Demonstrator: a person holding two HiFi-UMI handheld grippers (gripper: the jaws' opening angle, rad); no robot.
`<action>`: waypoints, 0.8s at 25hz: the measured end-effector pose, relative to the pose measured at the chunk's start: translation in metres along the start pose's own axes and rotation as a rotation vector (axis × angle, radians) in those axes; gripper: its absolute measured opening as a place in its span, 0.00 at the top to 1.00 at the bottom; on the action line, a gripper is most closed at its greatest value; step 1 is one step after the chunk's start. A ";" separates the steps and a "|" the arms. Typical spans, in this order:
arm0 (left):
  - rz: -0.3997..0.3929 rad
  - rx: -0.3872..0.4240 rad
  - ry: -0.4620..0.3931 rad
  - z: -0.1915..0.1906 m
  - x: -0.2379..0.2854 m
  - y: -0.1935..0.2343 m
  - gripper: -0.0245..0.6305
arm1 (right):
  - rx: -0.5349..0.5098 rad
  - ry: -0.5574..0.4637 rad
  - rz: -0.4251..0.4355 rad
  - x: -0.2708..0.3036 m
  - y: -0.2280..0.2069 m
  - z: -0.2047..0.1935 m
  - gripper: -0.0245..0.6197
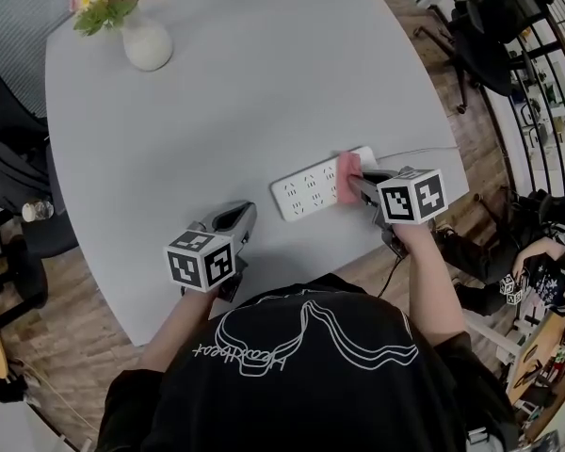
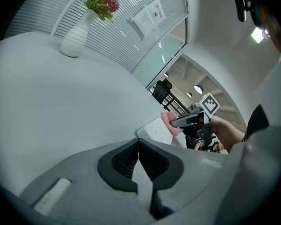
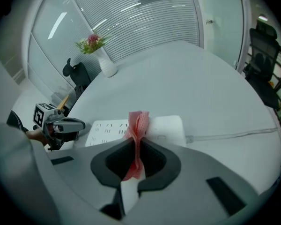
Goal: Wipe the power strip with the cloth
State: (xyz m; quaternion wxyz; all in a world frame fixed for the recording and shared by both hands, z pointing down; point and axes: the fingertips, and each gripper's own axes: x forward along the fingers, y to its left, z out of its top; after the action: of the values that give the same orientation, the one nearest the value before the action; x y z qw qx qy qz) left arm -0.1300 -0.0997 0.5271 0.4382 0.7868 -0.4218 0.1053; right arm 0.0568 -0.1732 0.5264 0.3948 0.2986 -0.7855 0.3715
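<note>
A white power strip (image 1: pixel 315 188) lies on a round pale grey desk (image 1: pixel 245 83), close to the near edge. Its long axis runs left to right, with the right end angled slightly farther away, where a white cable (image 1: pixel 424 151) leads off. The right tool (image 1: pixel 355 186) is clamped on a pink cloth (image 1: pixel 347 177), which is pressed onto the strip towards its right end — so most of the strip's length lies to the left of the cloth, and a wipe would likely travel that way along the axis. The left tool (image 1: pixel 241 217) sits near the strip's left end but apart from it, so the right tool is the nearer one. The head view shows the strip's full length. Only the right gripper view shows the cloth as a thin folded band pinched upright between the jaws. Only the left gripper view shows the left jaws pressed together, nothing between them. A white vase of flowers (image 1: pixel 147 40) stands far left.
</note>
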 end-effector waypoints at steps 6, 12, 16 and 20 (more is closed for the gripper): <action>-0.021 -0.006 -0.022 0.005 0.000 -0.008 0.94 | 0.002 0.021 -0.105 -0.020 -0.037 -0.003 0.91; -0.030 -0.011 -0.034 0.009 -0.001 -0.009 0.94 | 0.035 -0.005 -0.167 -0.032 -0.065 -0.003 0.91; -0.021 -0.004 -0.040 0.010 -0.003 -0.014 0.94 | 0.063 -0.022 -0.157 -0.036 -0.073 -0.008 0.91; 0.002 0.006 -0.050 0.011 -0.007 -0.017 0.94 | 0.059 -0.054 -0.181 -0.046 -0.082 -0.006 0.91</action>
State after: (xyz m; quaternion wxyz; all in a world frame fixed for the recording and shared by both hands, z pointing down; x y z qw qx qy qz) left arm -0.1242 -0.0997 0.5067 0.4252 0.7900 -0.4330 0.0873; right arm 0.1452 -0.2049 0.5181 0.3964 0.3896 -0.7545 0.3490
